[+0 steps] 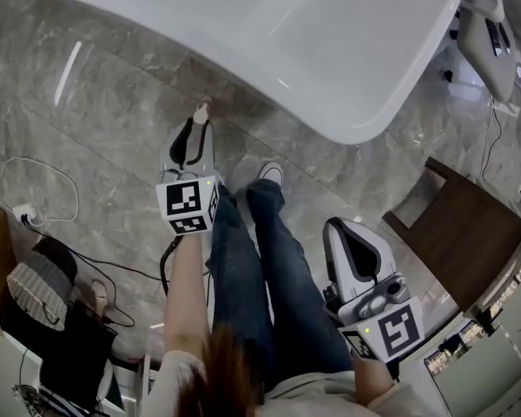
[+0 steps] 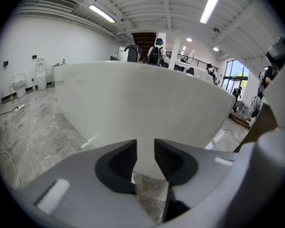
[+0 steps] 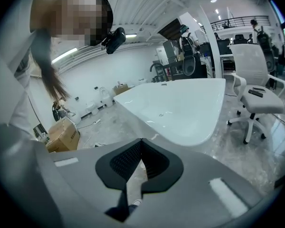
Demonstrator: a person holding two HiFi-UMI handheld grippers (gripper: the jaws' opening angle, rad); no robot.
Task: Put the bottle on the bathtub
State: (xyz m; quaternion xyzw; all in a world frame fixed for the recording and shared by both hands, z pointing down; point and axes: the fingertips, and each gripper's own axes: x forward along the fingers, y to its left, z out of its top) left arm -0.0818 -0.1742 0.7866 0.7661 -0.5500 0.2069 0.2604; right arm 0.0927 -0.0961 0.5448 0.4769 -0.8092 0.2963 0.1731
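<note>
Here we stand on the grey stone floor (image 1: 113, 120) beside the white bathtub (image 1: 313, 42). Our left claw (image 2: 145, 148) has its jaws slightly apart, nothing between them. Our right claw (image 3: 141, 146) has its jaws together, empty. A small pinkish thing just past the left claw's tip is perhaps the bottle (image 1: 203, 109), low beside the bathtub.
</note>
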